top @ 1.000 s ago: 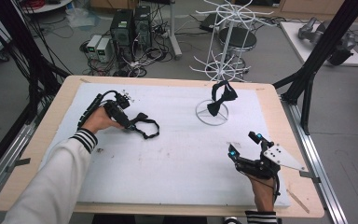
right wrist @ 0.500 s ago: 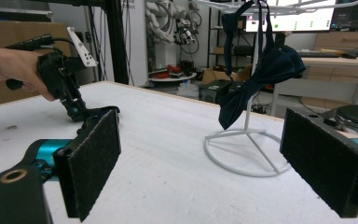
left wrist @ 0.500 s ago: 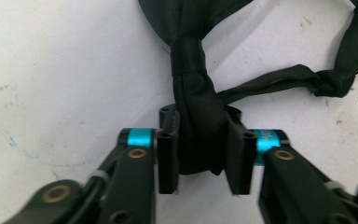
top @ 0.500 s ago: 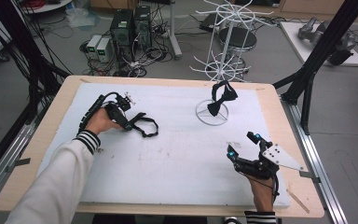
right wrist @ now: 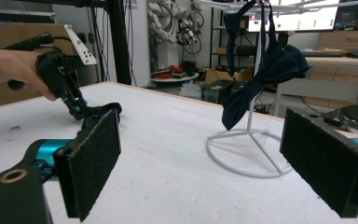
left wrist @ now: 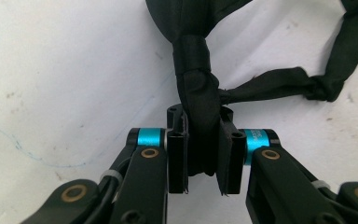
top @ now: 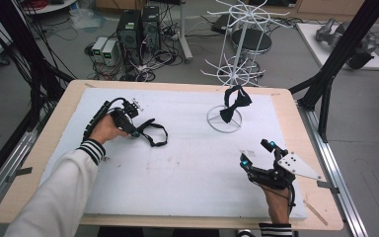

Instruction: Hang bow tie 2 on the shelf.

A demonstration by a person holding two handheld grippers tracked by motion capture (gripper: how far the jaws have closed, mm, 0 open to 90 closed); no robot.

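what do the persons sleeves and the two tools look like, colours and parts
Both sleeves are white with black-striped cuffs, clearest on the left sleeve. The left tool is black with cyan rings beside its jaws and a black cable looping behind the hand. The right tool is black too, with cyan accents, flat dark foam-like pads on its jaws and a grey three-cornered plate dotted with small holes.

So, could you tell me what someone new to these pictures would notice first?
Probably the white wire stand at the far right of the white mat, with a dark bow tie hanging from it. Next, the left gripper at the mat's left, its fingers shut on a second black bow tie whose strap trails across the mat. The right gripper rests open near the front right.
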